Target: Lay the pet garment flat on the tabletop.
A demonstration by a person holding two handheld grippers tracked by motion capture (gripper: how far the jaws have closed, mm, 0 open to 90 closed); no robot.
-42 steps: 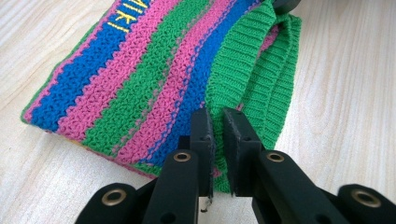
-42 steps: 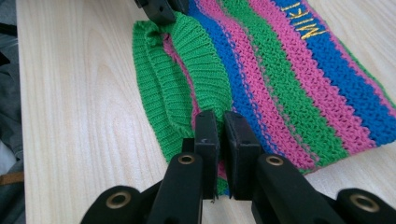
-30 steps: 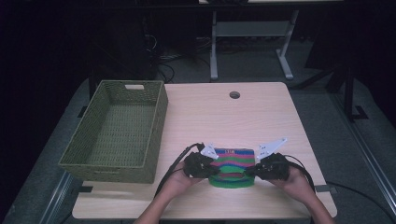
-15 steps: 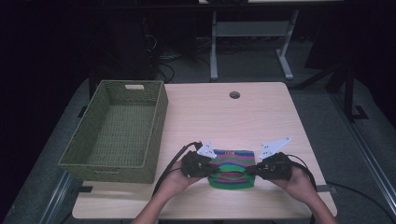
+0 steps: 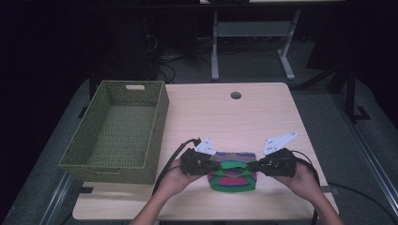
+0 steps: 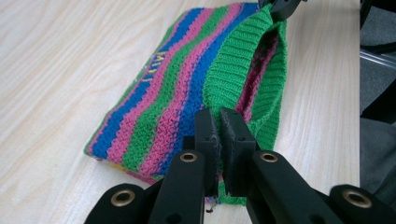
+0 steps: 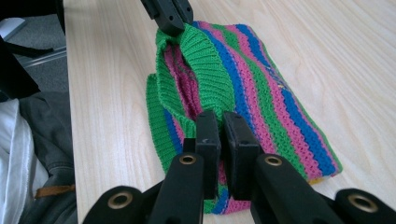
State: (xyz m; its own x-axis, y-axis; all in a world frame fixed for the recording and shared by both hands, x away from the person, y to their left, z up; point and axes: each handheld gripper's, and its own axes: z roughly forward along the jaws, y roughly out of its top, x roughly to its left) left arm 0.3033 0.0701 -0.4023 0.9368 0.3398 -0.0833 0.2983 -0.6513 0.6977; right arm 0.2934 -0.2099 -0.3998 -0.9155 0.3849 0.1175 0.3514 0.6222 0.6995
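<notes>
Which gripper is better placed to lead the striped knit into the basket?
Left. The left gripper, shut on the knit, is on the basket side; the right gripper grips the far edge.

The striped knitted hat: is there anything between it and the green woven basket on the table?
Nothing visible. The striped knitted hat, held at its green rim by the left gripper and the right gripper, has just bare wooden table between it and the green woven basket to its left.
</notes>
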